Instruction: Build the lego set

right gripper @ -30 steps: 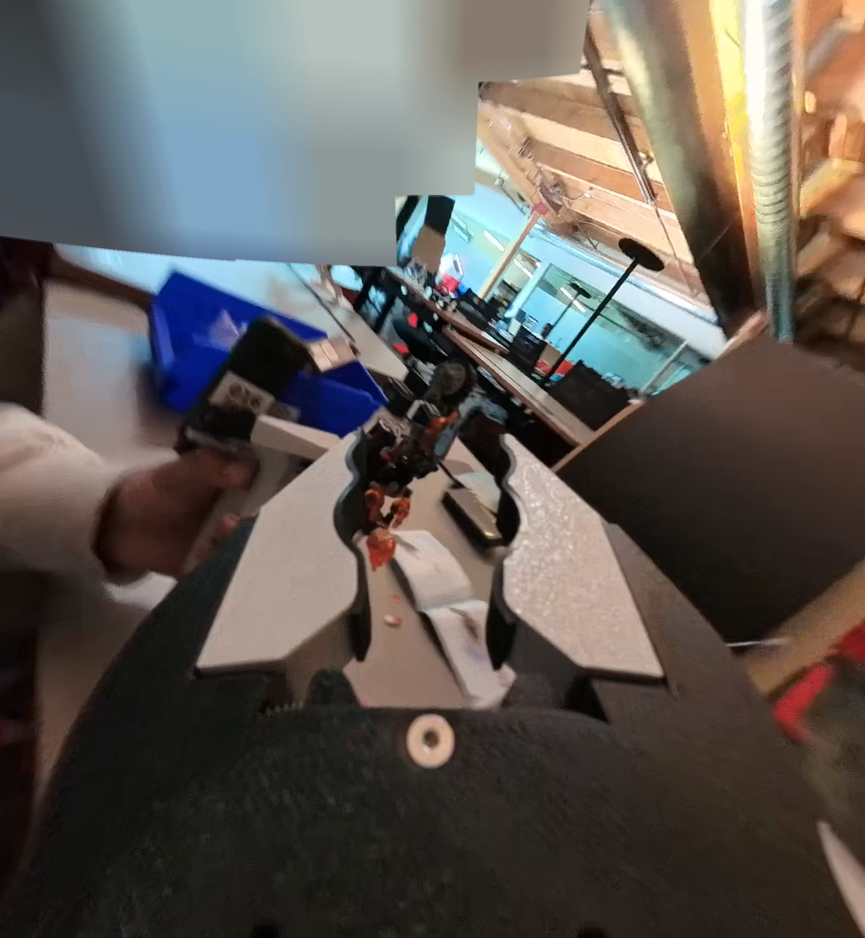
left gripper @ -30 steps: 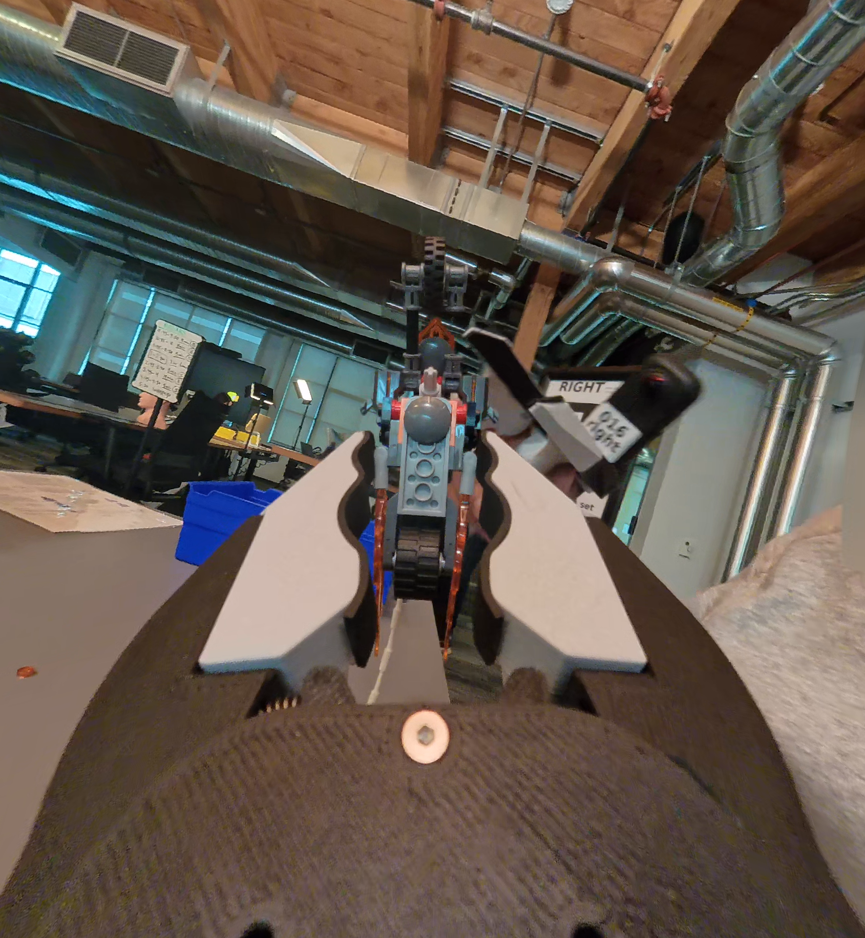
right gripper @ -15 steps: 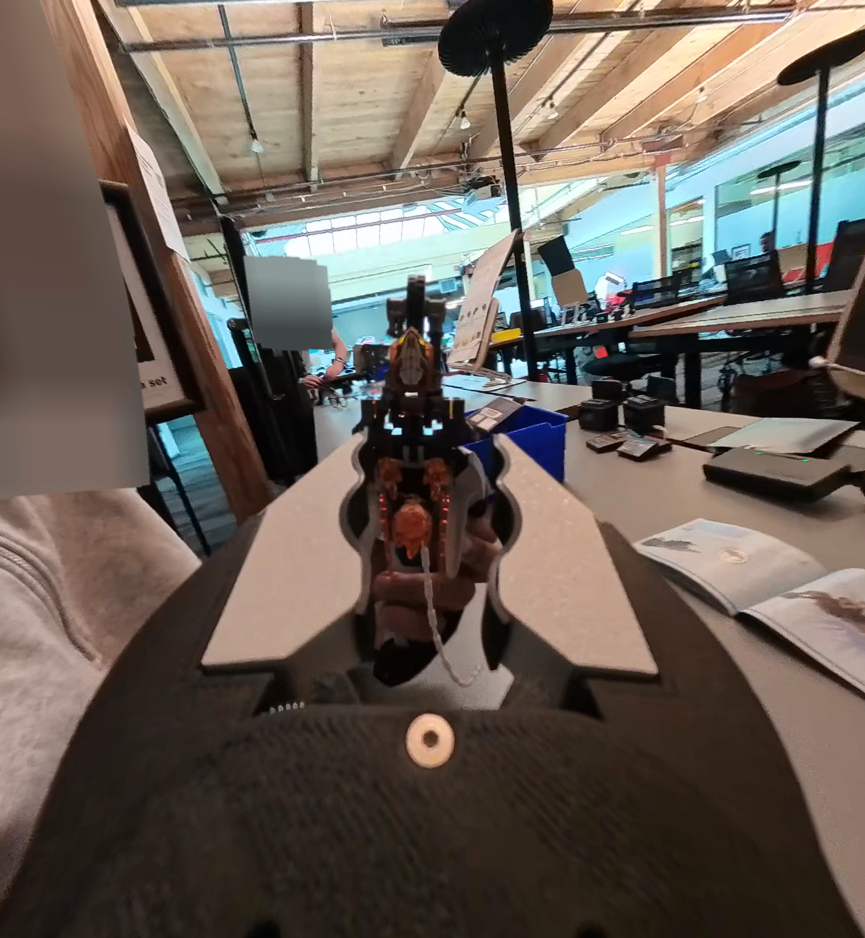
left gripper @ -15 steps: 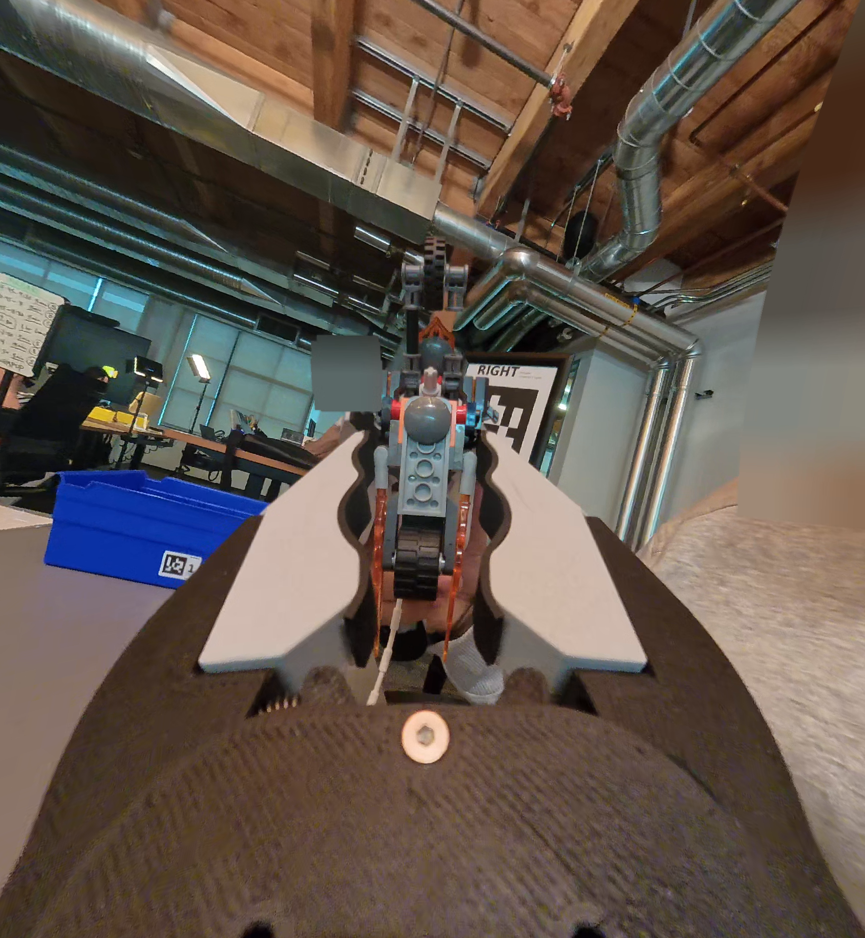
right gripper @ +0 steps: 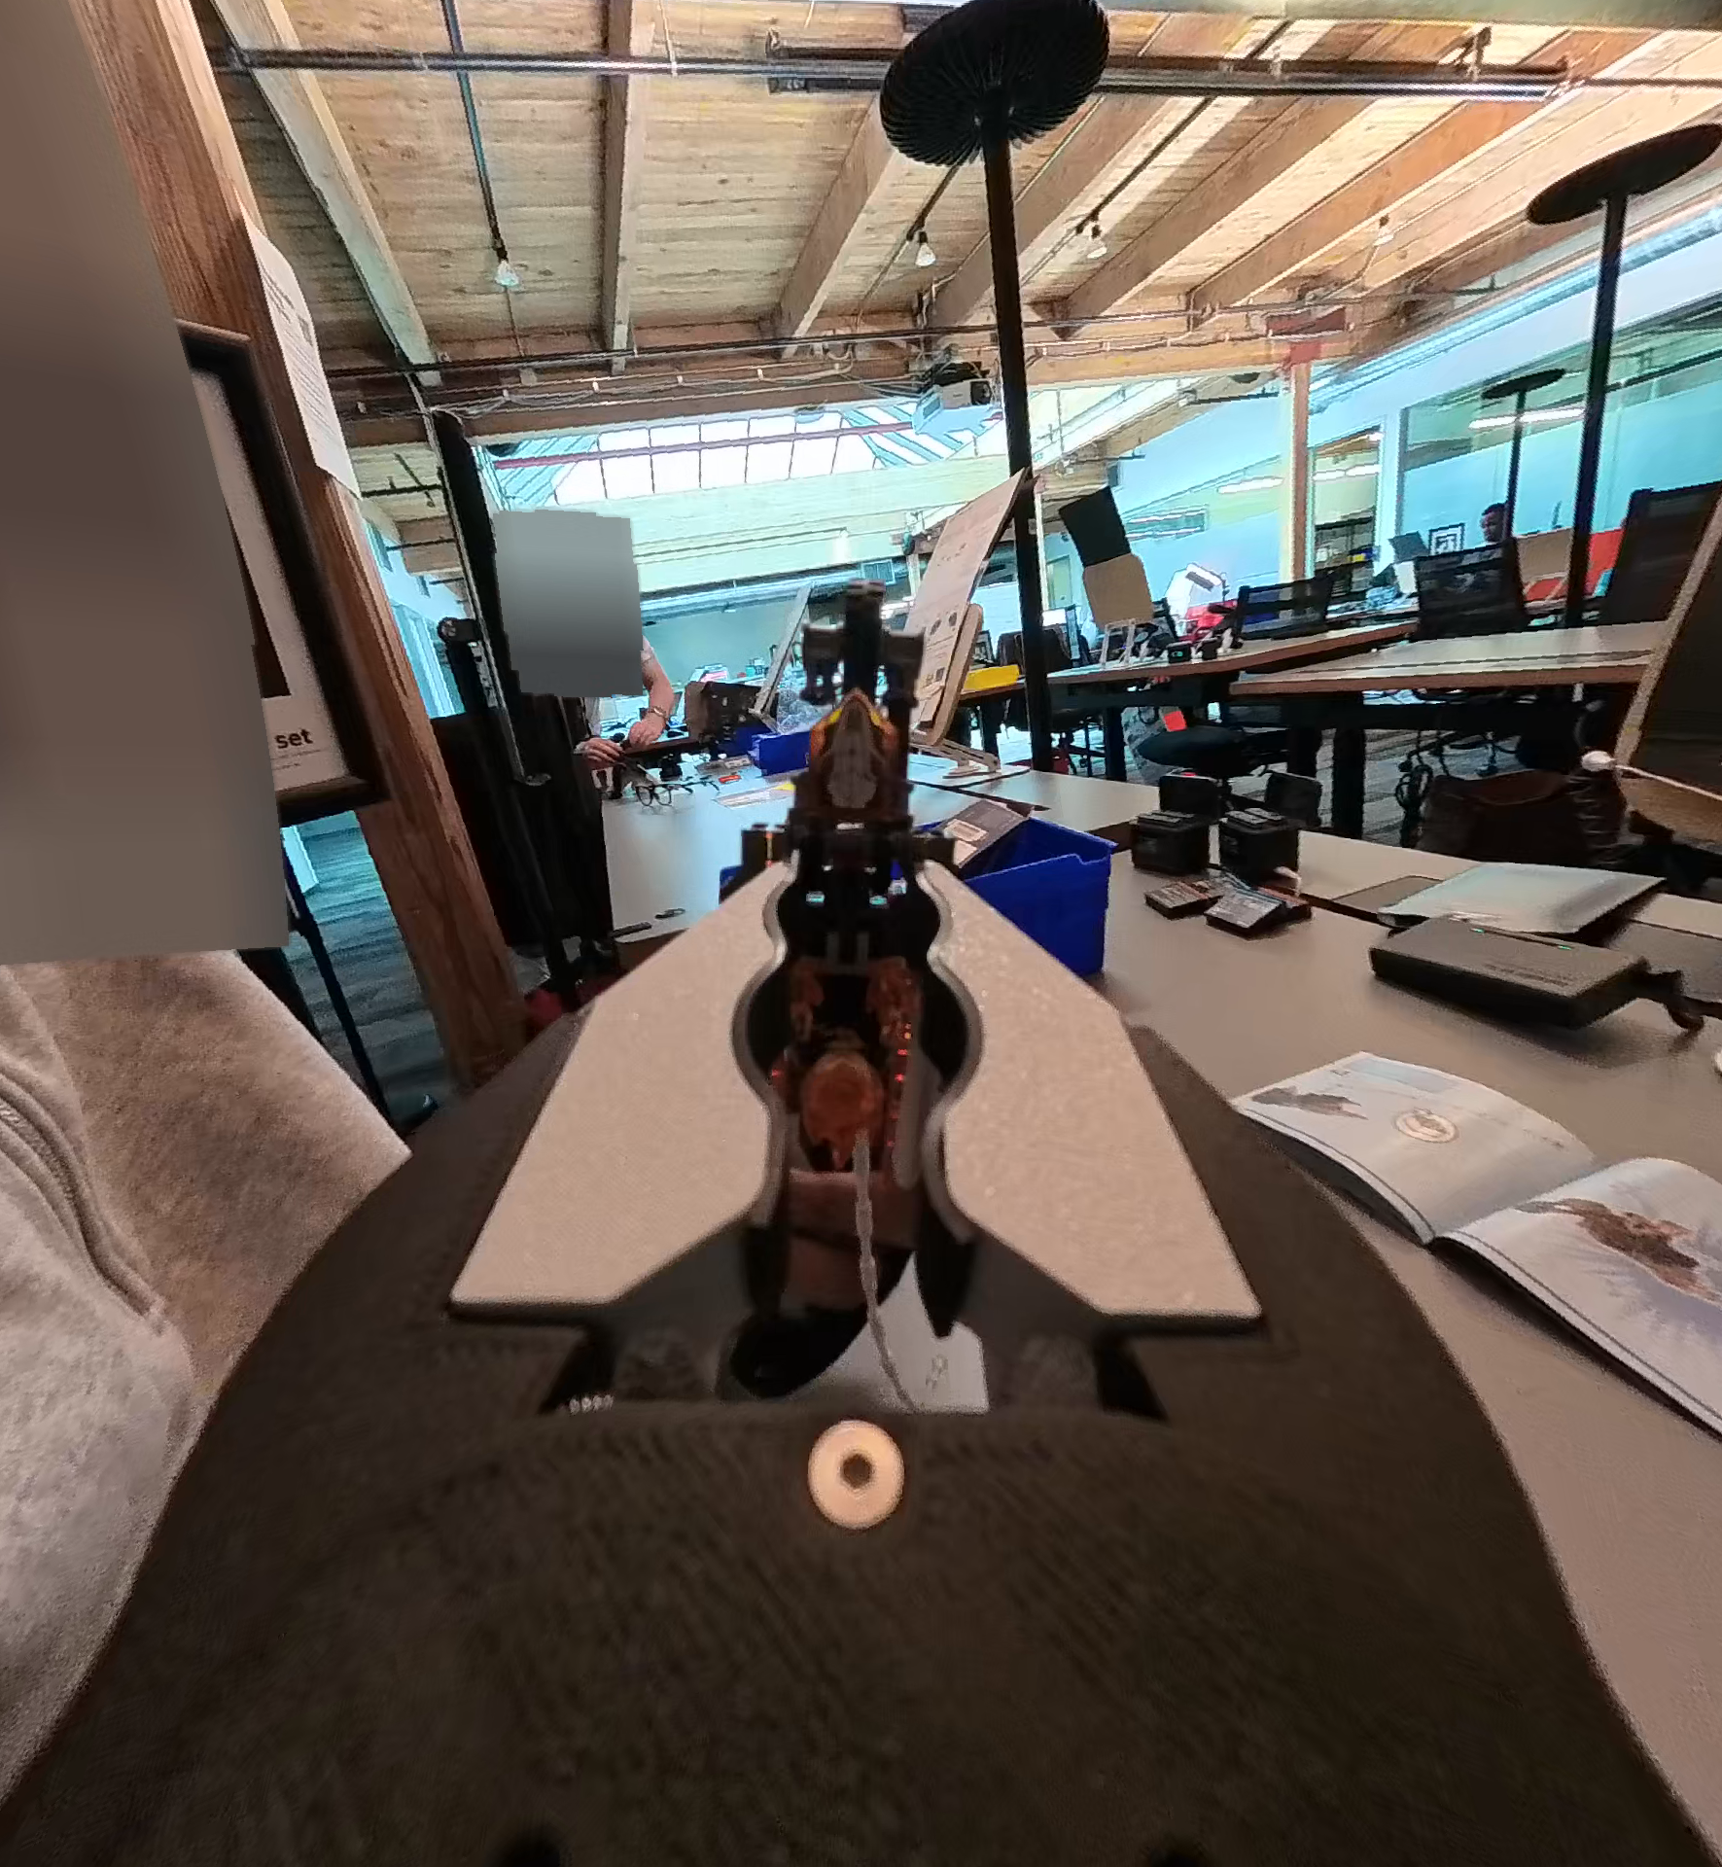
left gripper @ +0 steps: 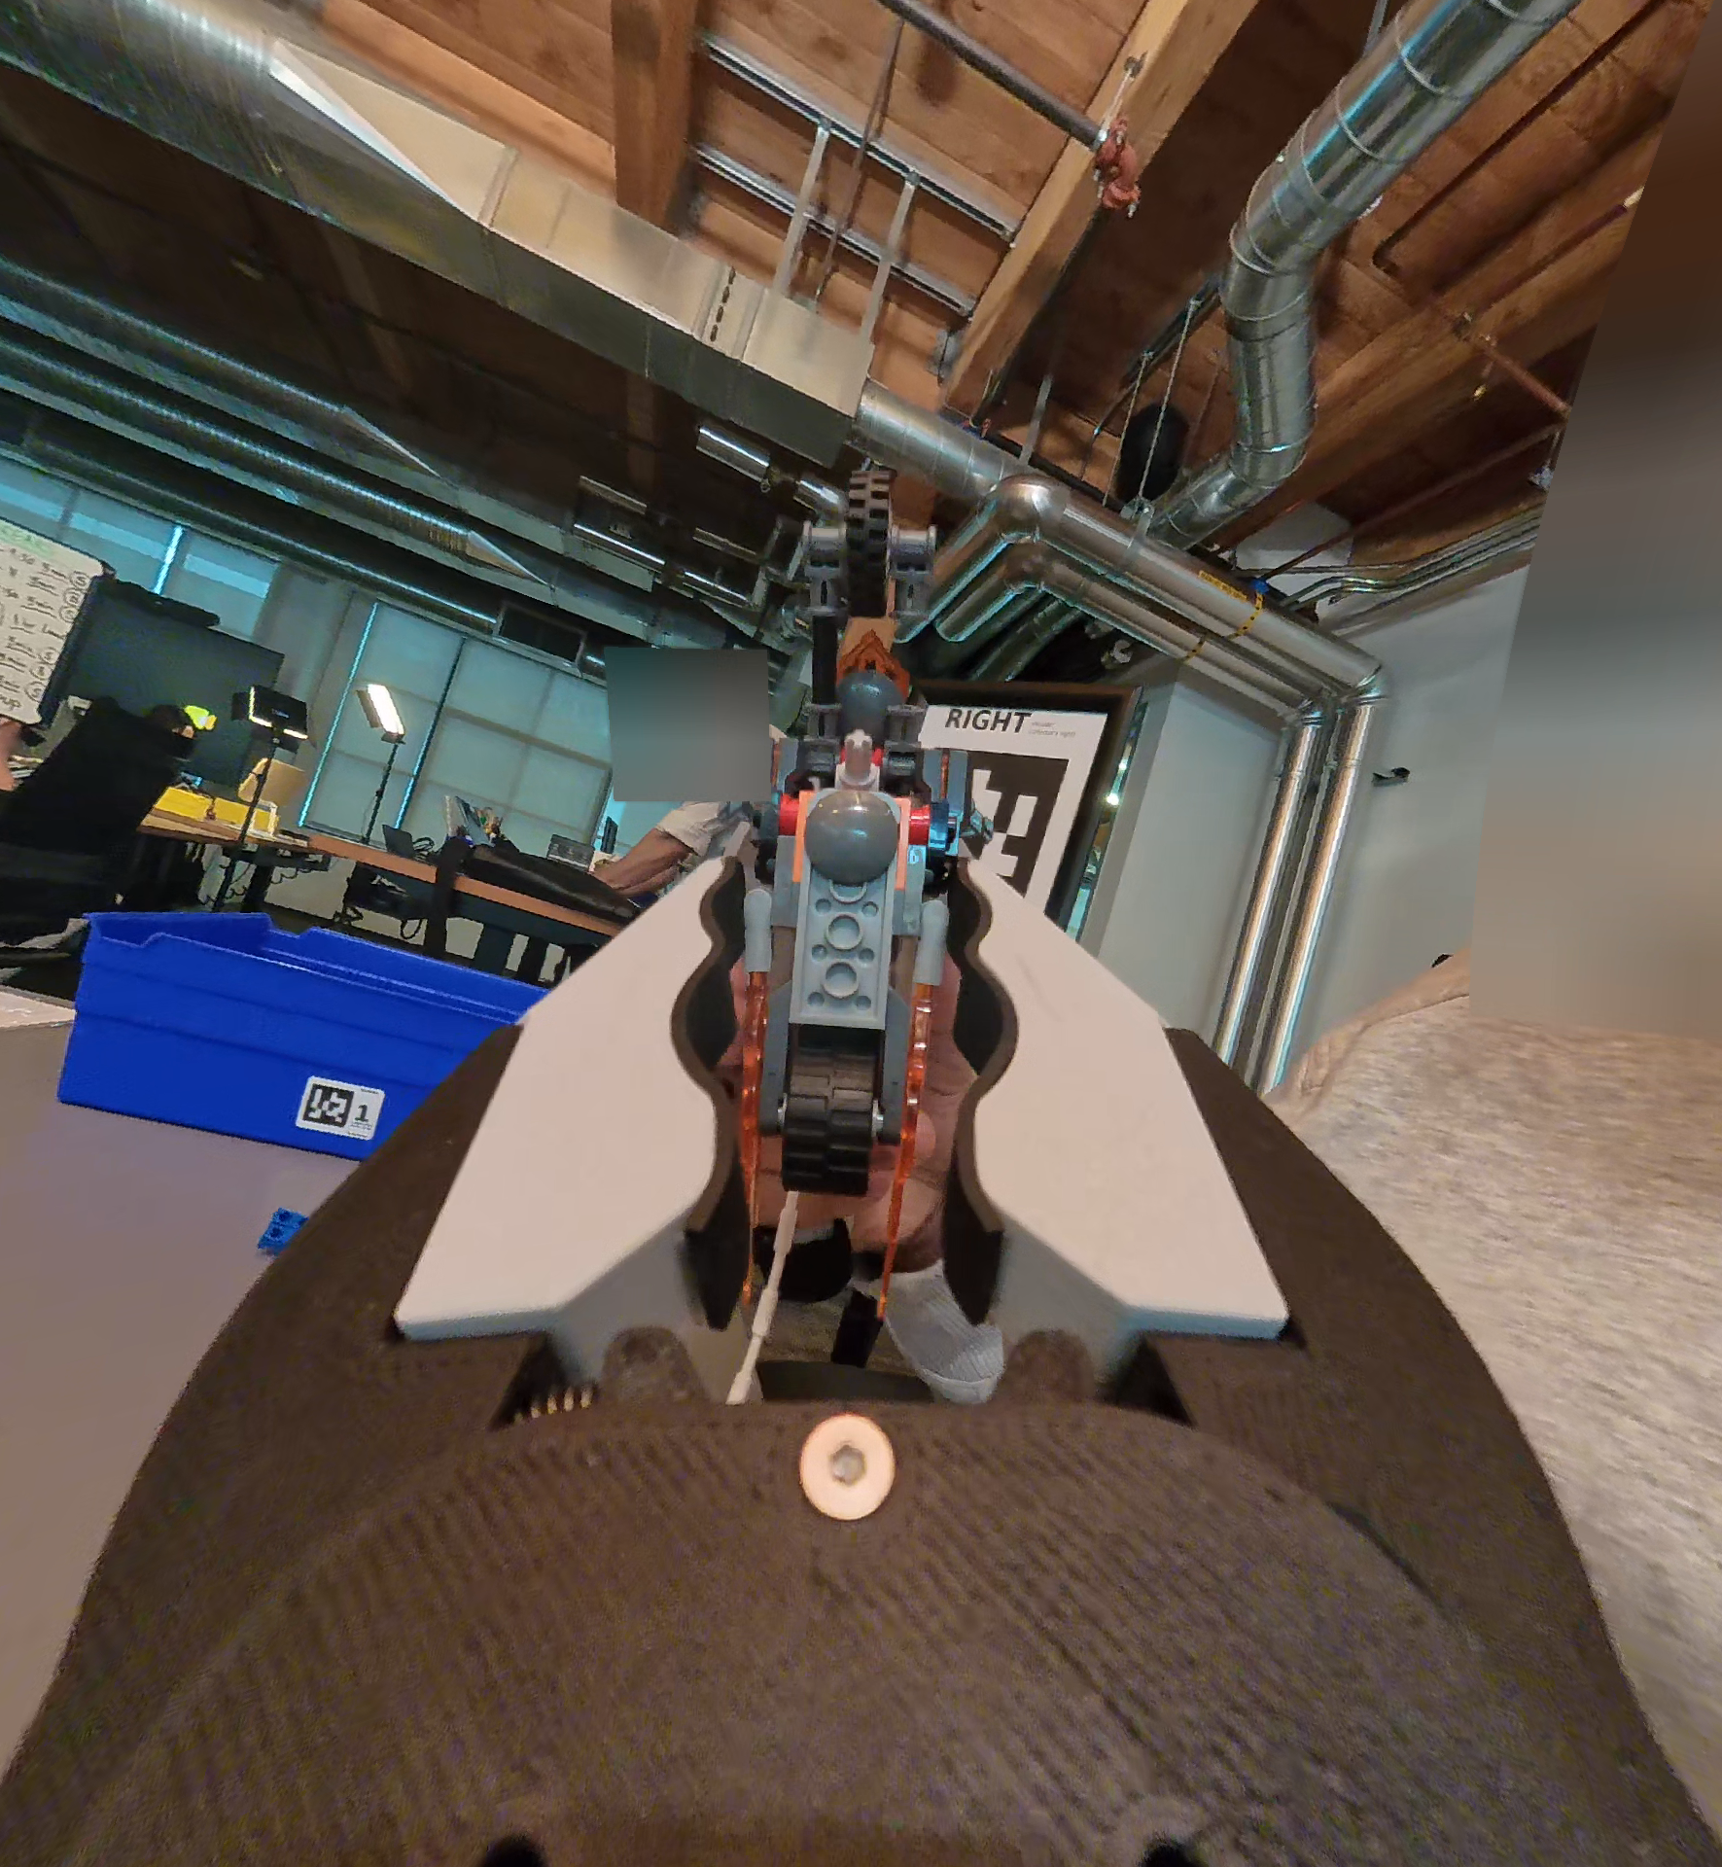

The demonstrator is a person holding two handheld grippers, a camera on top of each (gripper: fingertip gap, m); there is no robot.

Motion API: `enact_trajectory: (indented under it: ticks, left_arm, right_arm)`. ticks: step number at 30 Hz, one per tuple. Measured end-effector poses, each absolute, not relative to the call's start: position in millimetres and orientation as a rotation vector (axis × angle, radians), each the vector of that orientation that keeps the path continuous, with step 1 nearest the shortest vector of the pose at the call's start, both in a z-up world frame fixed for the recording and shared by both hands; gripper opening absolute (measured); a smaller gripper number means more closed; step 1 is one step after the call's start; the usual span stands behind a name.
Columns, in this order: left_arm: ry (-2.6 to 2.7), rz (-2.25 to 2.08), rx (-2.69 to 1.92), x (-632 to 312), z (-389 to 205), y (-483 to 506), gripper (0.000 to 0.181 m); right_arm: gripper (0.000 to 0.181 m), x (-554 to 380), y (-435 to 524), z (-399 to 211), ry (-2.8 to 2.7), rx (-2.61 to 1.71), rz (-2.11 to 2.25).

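Observation:
A lego motorcycle model [left gripper: 841, 950] stands upright between my left gripper's [left gripper: 841, 889] grey fingers, underside toward the camera. I see its grey plate, black rear tyre [left gripper: 829, 1111], clear orange blades and front wheel [left gripper: 867, 525] at the top. A white string hangs from it. In the right wrist view the same model [right gripper: 841, 1091] shows its dark top side with orange flame parts, between my right gripper's [right gripper: 851, 889] fingers. Both grippers are shut on it and hold it in the air. A hand shows behind the model in both views.
A blue bin [left gripper: 260, 1020] stands on the grey table [left gripper: 79, 1313], with a small blue brick [left gripper: 281, 1227] near it. An open instruction booklet [right gripper: 1503, 1202], a black box [right gripper: 1503, 970] and another blue bin [right gripper: 1038, 899] lie to the right. A grey sleeve [right gripper: 79, 1212] is at the left.
A second ago my right gripper stood angled beside the model. It has swung round and now lines up along the model, closed on it. The left gripper kept its hold.

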State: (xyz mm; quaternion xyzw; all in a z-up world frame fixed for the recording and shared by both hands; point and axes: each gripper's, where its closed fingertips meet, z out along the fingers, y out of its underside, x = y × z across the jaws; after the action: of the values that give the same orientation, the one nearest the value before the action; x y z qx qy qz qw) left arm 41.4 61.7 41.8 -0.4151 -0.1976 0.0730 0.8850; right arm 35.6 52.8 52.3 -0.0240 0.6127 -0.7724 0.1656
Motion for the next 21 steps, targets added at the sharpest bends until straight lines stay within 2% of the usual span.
enact_trajectory:
  ticks: [6,9,12,21]
  left_arm:
    - [-0.455,0.297,-0.894,32,37,56,0.037]
    - [-0.484,0.360,-0.912,28,36,43,0.045]
    - [-0.505,0.387,-0.889,27,37,21,0.045]
    - [-0.654,0.614,-0.856,12,24,-41,0.043]
  right_arm:
    - [0.016,25,58,56,1.849,-0.067,-2.225]
    - [0.013,10,69,64,1.921,-0.042,-2.249]
    - [0.013,-9,76,66,2.105,-0.033,-2.206]
    - [0.013,-32,62,5,2.724,-0.396,-1.488]
